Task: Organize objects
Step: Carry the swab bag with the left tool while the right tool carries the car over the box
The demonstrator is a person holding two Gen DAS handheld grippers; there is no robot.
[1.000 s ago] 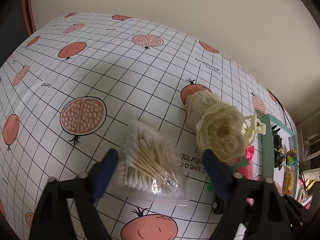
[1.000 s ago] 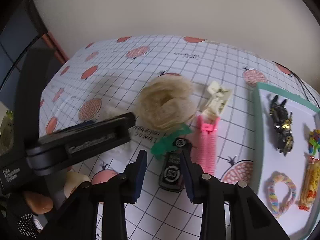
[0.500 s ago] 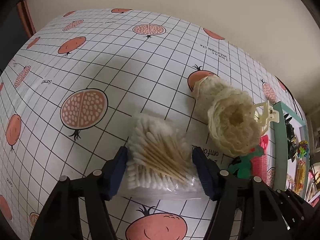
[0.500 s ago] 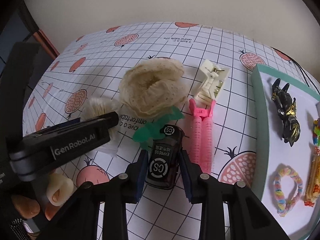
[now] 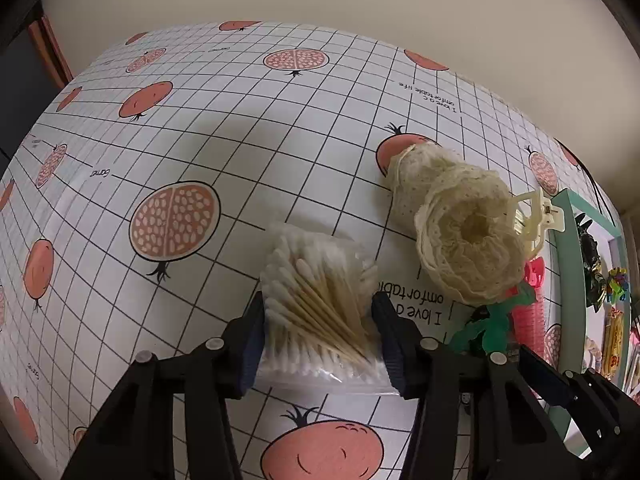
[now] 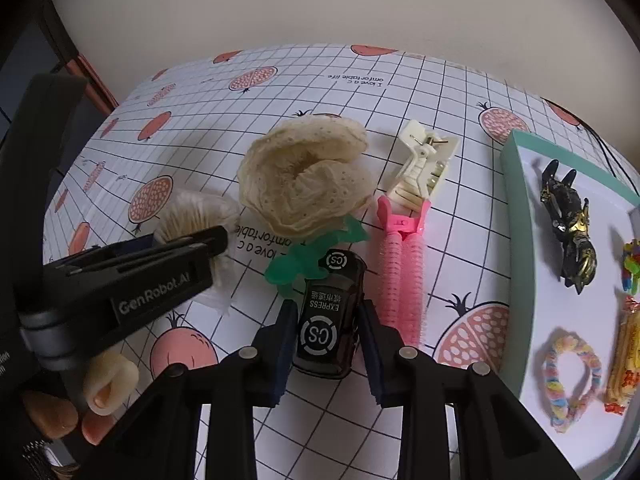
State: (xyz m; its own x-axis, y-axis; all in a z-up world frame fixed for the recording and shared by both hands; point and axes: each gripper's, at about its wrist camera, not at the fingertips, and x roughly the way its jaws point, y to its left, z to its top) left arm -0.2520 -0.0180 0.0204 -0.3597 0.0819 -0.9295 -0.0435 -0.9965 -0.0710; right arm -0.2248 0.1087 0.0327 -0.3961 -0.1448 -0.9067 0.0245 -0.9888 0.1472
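Observation:
A clear bag of cotton swabs (image 5: pixel 320 280) lies on the pomegranate-print tablecloth (image 5: pixel 200 140). My left gripper (image 5: pixel 318 320) is shut on it, one blue pad pressed to each side. From the right wrist view the same bag (image 6: pixel 188 212) shows behind that gripper's black body. A black toy car (image 6: pixel 330 304) marked "CS EXPRESS" sits between the pads of my right gripper (image 6: pixel 328 328), which is shut on its two sides. Whether the car is off the cloth cannot be told.
A cream lace scrunchie (image 6: pixel 304 184), a green plastic piece (image 6: pixel 296 264), a cream claw clip (image 6: pixel 424 160) and a pink roller clip (image 6: pixel 402 268) lie close around the car. A teal-rimmed tray (image 6: pixel 516 240) at right holds a black-gold figure (image 6: pixel 568 224), a colourful hair tie (image 6: pixel 568 380) and sweets.
The left gripper's wide-open jaws have come together on the cotton swab bag. The right gripper slid forward around the toy car and narrowed onto its sides.

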